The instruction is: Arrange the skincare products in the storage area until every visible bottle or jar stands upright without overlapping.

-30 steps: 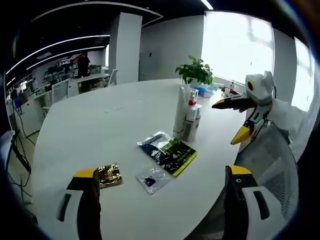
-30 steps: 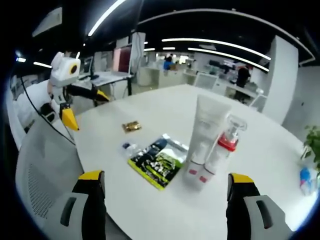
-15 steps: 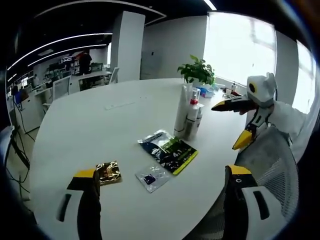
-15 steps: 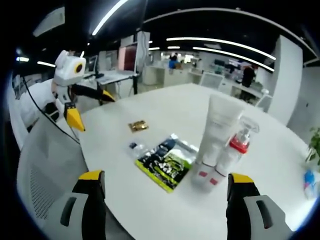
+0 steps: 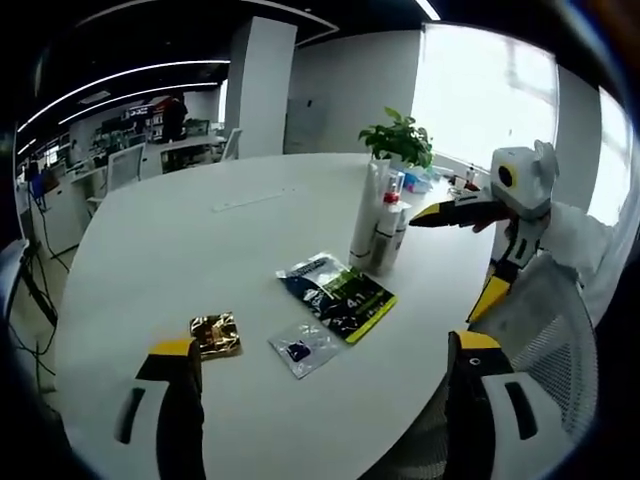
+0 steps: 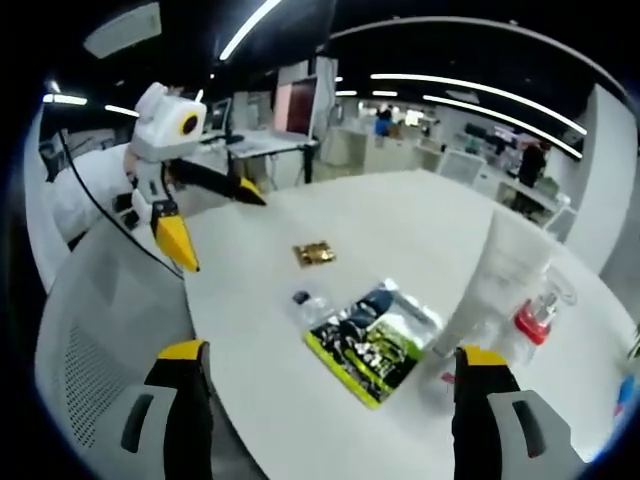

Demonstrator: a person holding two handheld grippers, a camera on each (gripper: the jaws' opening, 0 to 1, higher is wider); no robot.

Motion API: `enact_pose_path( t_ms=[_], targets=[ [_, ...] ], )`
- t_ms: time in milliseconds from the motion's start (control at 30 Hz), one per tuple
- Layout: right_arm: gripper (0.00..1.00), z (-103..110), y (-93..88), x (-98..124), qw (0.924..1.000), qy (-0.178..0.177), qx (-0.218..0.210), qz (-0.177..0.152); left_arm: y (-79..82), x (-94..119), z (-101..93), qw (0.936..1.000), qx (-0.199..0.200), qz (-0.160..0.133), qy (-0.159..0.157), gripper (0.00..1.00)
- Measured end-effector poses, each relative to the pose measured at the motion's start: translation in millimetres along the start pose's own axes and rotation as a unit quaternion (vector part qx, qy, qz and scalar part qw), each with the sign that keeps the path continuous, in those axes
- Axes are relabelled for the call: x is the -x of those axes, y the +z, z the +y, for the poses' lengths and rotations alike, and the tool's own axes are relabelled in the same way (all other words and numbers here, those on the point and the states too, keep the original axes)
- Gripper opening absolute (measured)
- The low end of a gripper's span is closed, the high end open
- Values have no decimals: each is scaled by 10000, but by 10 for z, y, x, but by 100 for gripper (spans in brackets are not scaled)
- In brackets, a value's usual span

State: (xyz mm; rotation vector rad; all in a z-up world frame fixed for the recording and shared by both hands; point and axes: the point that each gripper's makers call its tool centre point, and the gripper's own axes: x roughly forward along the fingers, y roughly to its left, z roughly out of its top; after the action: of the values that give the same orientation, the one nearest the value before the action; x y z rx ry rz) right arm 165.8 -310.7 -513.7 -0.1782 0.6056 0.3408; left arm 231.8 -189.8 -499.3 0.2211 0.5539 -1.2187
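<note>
A tall white tube (image 5: 364, 213) and a clear pump bottle with a red collar (image 5: 385, 232) stand upright side by side on the white round table (image 5: 200, 250). The same tube (image 6: 497, 283) and pump bottle (image 6: 534, 318) appear at the right of the right gripper view. A green-and-black sachet (image 5: 336, 297) (image 6: 375, 337), a small clear sachet (image 5: 303, 348) (image 6: 309, 304) and a gold sachet (image 5: 216, 334) (image 6: 314, 253) lie flat nearby. My left gripper (image 5: 325, 405) (image 6: 214, 218) is open and holds nothing. My right gripper (image 6: 330, 410) (image 5: 456, 256) is open too, off the table's edge.
A grey mesh office chair (image 5: 545, 320) (image 6: 95, 340) sits at the table's edge below the grippers. A potted plant (image 5: 398, 142) and small items stand behind the bottles. A person's white sleeve (image 6: 85, 190) holds the left gripper. Desks and chairs fill the office beyond.
The right gripper's camera has swung left, so the tube and bottle sit further right in its view and the left gripper looms larger. Nothing on the table has moved.
</note>
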Motion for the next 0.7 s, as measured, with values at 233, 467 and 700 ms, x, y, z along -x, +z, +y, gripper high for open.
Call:
enact_pose_path(
  t_ms=[233,467,700],
  targets=[
    [97,79,59,-159,9993,261,257,48,-25,7,2,10000,22,18,13,97],
    [96,105,154,-397,9969,559,557,52,-38,16,23,10000,28,36,23,97],
    [95,124,277,-574,9954,773,573,-10,-59,33,19,10000,43,43,29,97]
  ],
)
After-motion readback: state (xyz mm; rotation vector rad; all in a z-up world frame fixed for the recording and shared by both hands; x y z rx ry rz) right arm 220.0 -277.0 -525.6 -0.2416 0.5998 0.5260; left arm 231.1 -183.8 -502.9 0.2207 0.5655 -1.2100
